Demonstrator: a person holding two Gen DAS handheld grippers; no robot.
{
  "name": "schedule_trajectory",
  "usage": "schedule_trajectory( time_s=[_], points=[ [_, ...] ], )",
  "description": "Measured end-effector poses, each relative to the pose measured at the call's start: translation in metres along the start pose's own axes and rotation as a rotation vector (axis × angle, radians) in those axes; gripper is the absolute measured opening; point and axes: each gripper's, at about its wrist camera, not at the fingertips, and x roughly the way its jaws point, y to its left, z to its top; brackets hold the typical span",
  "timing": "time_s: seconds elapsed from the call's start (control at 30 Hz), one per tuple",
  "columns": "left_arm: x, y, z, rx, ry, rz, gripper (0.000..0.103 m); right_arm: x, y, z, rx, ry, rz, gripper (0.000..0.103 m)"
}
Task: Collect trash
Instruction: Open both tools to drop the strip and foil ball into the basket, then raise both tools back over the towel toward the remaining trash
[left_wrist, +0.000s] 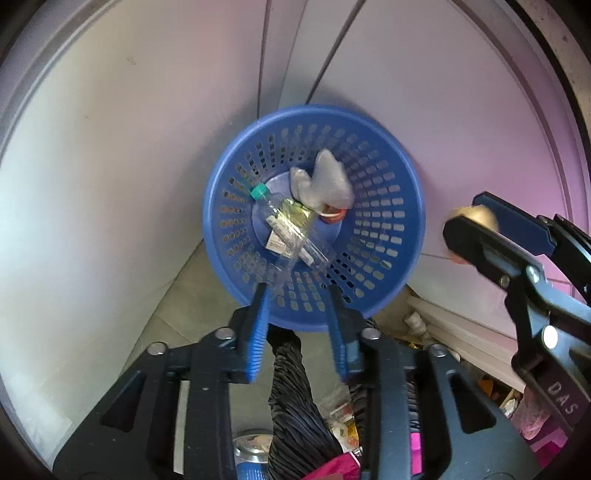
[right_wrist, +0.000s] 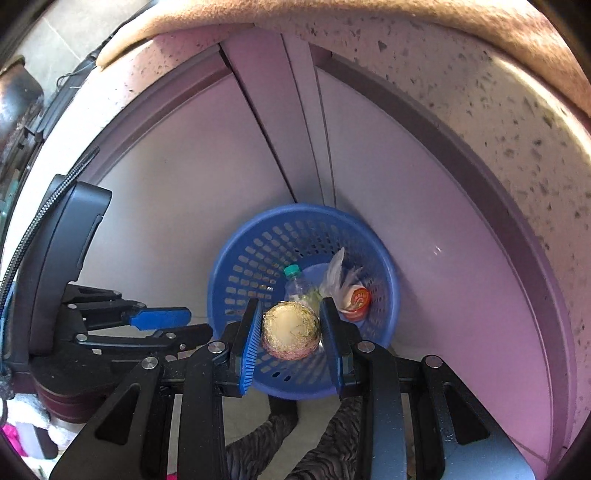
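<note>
My right tongs (right_wrist: 291, 334) are clamped on a round, fuzzy cream ball of trash (right_wrist: 290, 329), both blue pads pressed against its sides. I'm holding it above the near rim of the blue perforated basket (right_wrist: 236, 280), which stands on the floor in the corner where two pale cabinet panels (right_wrist: 177, 206) meet.

Inside the basket, a clear plastic bottle (left_wrist: 291, 236) with a green cap lies slanted across the bottom, cap toward the left wall. A crumpled translucent plastic bag (left_wrist: 327, 181) sits at the far side of the basket's bottom, and a small red-and-orange lid or packet (left_wrist: 332, 215) rests just beside the bag, touching it.

My left tongs (left_wrist: 297, 295) hang over the basket's near wall with their jaws apart and nothing pinched between them; the bottle's lower end shows through the gap, well below. From that view, the right tongs and their ball sit to the right of the basket, just outside its rim.

Nearer me than the basket, dark pleated fabric (left_wrist: 295, 398) and a clutter of small wrappers (left_wrist: 341, 413) crowd the floor. A speckled worktop edge (right_wrist: 480, 110) overhangs the basket's corner.
</note>
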Motion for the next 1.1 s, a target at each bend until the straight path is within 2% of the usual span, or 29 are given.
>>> schedule_trajectory(
  time_s=[0.1, 0.53, 0.87, 0.97, 1.03, 1.1],
  points=[
    [-0.003, 0.002, 0.002, -0.007, -0.009, 0.005, 0.032, -0.003, -0.002, 0.001, 0.007, -0.007, 0.004, 0.044],
    [-0.018, 0.000, -0.005, -0.007, -0.039, 0.032, 0.032, -0.015, -0.003, 0.005, 0.006, -0.023, 0.028, 0.045],
    [-0.050, -0.004, -0.006, -0.002, -0.102, 0.039, 0.033, -0.049, 0.002, 0.013, -0.004, -0.063, 0.074, 0.045],
    [-0.066, -0.005, -0.006, -0.001, -0.128, 0.028, 0.042, -0.063, 0.004, 0.016, -0.017, -0.080, 0.088, 0.045],
    [-0.076, -0.007, -0.005, 0.000, -0.147, 0.017, 0.043, -0.074, 0.003, 0.019, -0.024, -0.093, 0.101, 0.046],
    [-0.087, -0.008, -0.004, -0.001, -0.165, 0.004, 0.043, -0.087, 0.002, 0.023, -0.023, -0.110, 0.118, 0.053]
  ],
)
